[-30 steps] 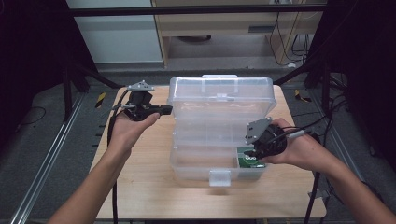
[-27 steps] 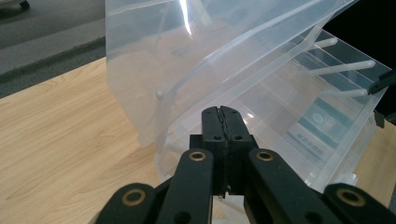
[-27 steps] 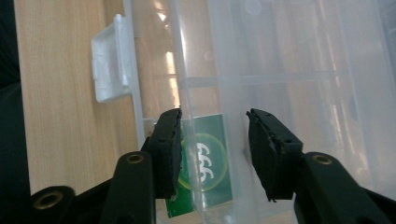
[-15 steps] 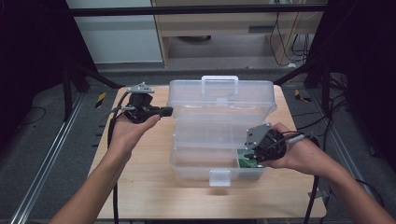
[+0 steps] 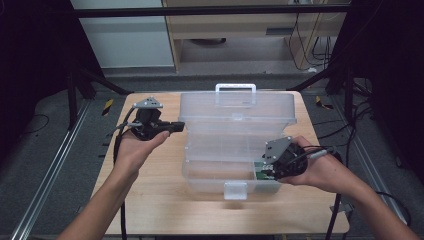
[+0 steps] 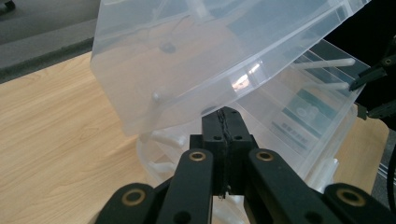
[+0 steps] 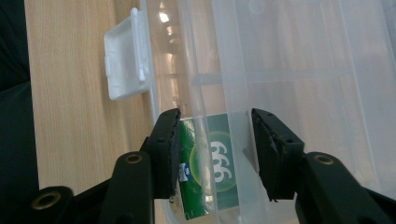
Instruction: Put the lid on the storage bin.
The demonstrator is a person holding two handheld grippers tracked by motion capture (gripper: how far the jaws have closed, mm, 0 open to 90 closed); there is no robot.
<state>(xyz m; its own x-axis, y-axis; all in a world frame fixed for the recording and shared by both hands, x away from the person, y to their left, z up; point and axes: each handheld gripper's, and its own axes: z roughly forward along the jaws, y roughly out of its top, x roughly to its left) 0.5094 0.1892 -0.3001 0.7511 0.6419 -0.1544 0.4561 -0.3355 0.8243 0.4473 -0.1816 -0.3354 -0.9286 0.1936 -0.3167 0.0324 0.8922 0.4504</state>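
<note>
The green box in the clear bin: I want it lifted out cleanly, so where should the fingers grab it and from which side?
Probably across the green box's two long edges, coming straight down through the clear bin's open top. It lies flat at the near right corner, close against the front wall, so the sides are walled off. The right gripper already straddles it, open.

box: clear, frosted plastic
latch: milky white
handle: white
packet: green, white "999", pale green round glow
table: light wood grain
grippers' jaws: black, brass rivets
</note>
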